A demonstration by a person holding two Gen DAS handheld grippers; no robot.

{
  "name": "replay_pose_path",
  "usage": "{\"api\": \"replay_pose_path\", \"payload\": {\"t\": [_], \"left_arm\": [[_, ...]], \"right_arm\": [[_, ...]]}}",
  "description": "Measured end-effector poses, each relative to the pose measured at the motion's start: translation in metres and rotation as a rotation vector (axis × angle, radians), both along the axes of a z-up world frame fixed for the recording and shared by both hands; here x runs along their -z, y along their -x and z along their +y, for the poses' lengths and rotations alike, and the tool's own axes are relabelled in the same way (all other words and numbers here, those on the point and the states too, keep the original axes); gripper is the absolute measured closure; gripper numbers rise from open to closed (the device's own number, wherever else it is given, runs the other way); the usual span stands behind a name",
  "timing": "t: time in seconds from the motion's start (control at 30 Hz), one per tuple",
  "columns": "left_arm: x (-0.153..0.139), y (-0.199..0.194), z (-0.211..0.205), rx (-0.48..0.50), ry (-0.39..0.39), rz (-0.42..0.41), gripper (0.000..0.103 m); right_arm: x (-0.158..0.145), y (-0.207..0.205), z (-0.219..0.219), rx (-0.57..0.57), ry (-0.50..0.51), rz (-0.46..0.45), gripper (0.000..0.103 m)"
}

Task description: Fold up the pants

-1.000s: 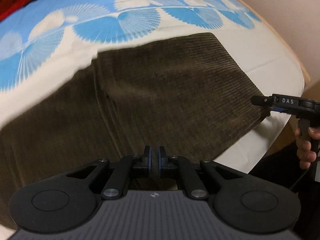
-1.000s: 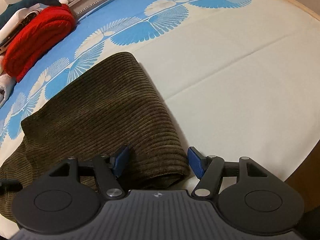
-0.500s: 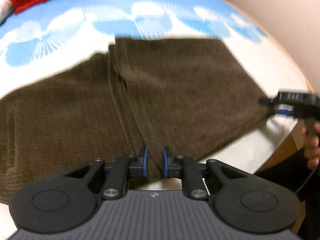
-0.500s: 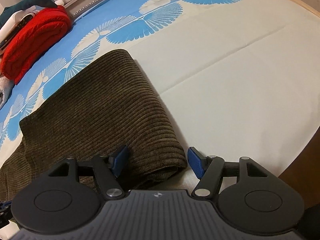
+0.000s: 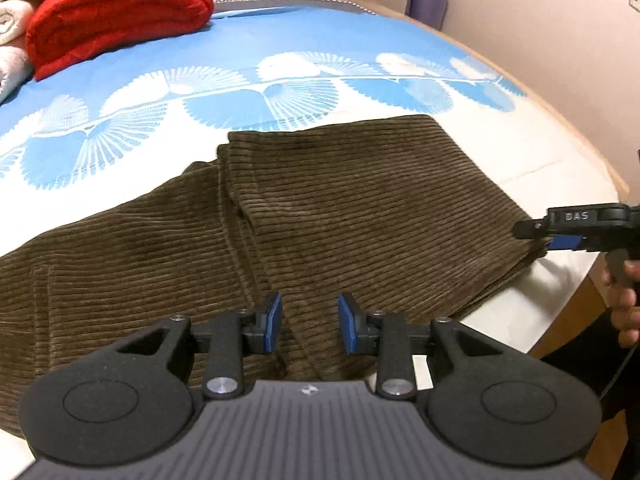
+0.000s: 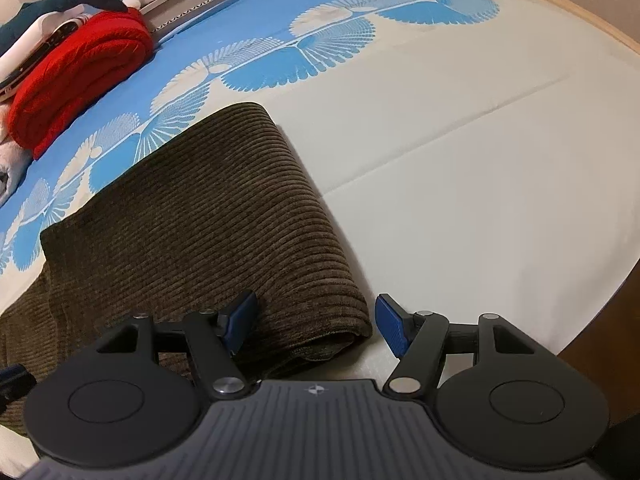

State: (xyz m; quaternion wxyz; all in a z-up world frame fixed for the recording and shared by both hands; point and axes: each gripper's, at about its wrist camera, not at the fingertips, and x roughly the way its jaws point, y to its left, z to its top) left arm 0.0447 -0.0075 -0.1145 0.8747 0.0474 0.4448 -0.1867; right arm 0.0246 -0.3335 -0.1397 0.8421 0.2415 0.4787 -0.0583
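Observation:
Brown corduroy pants (image 5: 320, 216) lie on the bed, the right part folded over in a doubled layer with its fold at the right end (image 6: 248, 216). My left gripper (image 5: 310, 322) is open, its jaws apart over the near edge of the folded layer. My right gripper (image 6: 316, 326) is open wide, straddling the near right corner of the fold. The right gripper also shows at the right edge of the left wrist view (image 5: 576, 228), at the pants' corner.
The bed has a blue and white fan-pattern sheet (image 5: 280, 80). A rolled red blanket (image 5: 116, 12) and white bedding lie at the far left. A plush shark (image 6: 60, 4) lies behind the blanket. The bed's wooden edge (image 6: 592, 12) curves along the right.
My left gripper has opened from shut and pulled back and up from the pants. The right gripper stays open at the fold's corner.

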Motion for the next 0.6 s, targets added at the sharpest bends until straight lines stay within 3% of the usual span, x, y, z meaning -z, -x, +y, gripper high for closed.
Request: {"api": "replay_pose_path", "payload": {"t": [0.1, 0.2, 0.5, 0.6], "left_arm": [[0.008, 0.002, -0.007, 0.032, -0.038, 0.031, 0.069], [0.032, 0.000, -0.015, 0.074, -0.144, 0.128, 0.064], [0.009, 0.002, -0.009, 0.031, -0.061, 0.016, 0.063], [0.008, 0.004, -0.012, 0.050, -0.054, 0.024, 0.063]], "right_arm": [[0.001, 0.000, 0.001, 0.001, 0.006, 0.001, 0.037], [0.001, 0.000, 0.002, 0.001, 0.012, 0.003, 0.037], [0.002, -0.001, 0.006, -0.001, 0.021, 0.004, 0.037], [0.002, -0.001, 0.007, -0.004, 0.026, 0.001, 0.040]]}}
